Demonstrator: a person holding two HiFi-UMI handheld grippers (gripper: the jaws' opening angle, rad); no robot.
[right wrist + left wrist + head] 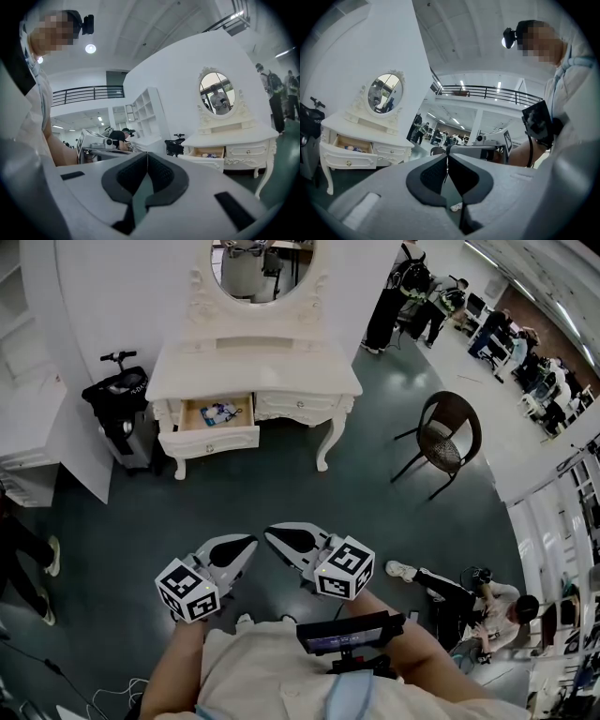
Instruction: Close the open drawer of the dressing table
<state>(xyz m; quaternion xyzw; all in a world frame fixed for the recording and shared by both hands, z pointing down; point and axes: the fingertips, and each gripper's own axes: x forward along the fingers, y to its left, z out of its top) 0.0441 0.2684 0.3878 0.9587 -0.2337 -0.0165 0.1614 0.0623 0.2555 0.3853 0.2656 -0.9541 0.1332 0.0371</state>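
Dressing table [281, 381] at far wall, its left drawer [208, 439] pulled out w/ small items inside; the right one sits flush. Person stands well back on dark floor. Left gripper [246, 545] & right gripper [274, 534] both have jaws pressed together, holding nothing. Best approach, prob.: walk up, set closed tips on drawer front by the knob [348, 163], then push straight & level so it doesn't jam.

Open drawer [208, 439] in dressing table [253, 371] left side; chair [450, 434] rightward, mirror [262, 268] atop.
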